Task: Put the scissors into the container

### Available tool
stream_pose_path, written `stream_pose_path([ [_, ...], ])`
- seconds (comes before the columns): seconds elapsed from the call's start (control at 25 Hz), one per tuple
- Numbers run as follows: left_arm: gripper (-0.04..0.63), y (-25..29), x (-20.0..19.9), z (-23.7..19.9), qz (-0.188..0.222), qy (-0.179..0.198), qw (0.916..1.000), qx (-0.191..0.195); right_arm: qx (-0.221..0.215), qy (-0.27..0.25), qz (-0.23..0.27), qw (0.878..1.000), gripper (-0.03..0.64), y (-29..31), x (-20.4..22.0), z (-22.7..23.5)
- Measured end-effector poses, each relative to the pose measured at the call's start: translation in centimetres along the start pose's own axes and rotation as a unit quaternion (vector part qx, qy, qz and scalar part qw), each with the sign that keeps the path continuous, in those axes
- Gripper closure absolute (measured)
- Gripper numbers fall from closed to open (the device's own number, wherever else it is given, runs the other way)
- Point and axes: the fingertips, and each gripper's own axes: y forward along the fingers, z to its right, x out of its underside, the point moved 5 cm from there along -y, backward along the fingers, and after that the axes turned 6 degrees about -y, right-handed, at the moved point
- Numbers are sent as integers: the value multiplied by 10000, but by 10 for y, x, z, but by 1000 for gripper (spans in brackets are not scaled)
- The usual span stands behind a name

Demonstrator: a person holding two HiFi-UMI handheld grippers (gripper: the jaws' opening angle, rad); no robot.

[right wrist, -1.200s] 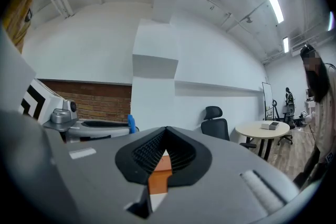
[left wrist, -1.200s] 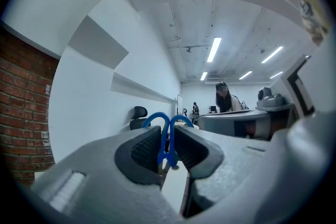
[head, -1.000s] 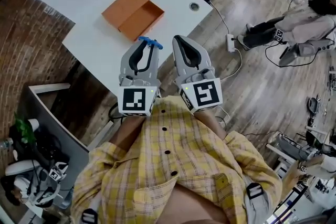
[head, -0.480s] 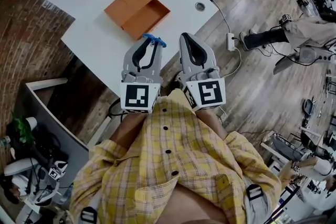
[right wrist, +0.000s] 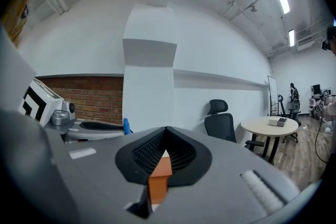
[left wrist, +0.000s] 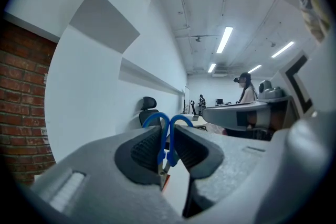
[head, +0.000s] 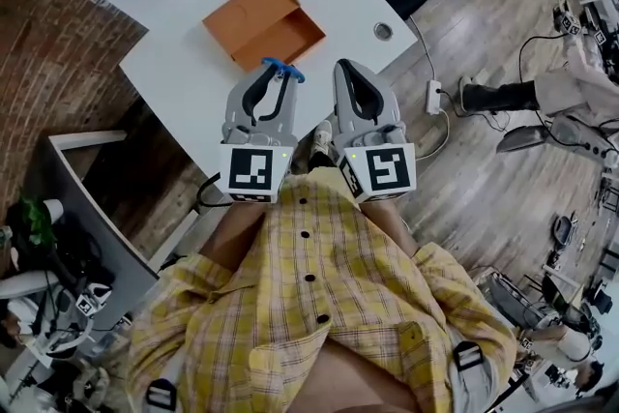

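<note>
Gripping the scissors [head: 281, 69] by their blue handle loops, the left tongs [head: 270, 84] are closed tight on them, and only the loops poke out past the tips; the blades are hidden below the tongs, so I cannot tell how they hang. The right tongs [head: 351, 82], just beside the left pair, are closed tip to tip with nothing in them. The orange box [head: 263, 19] lies open on the white surface [head: 184, 82], ahead of the left tongs and a little to their left, apart from the scissors, so the drop is not yet made. The main risk looks like the hold itself: a pinch on rounded plastic loops gives little to bite on, and the scissors could swivel or slide out while carried forward, landing on the surface short of the box. Blades pointing down could also catch the near wall of the box, and since nothing holds that box, a knock would likely shove or tip it. Letting go while the scissors are tilted might leave them propped across the rim. The closed right tongs could steady the box only by pressing against it.
</note>
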Motion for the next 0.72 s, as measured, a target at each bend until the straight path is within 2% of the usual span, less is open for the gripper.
stream_pose_path([
  [0.4,514,47,10,-6,-349,249,9986,-301,-434,97,43,9990,611,32,11,33],
  [0.72,514,79,21,-17,-641,407,9959,-487,-544,175,-15,9984,611,57,23,54],
])
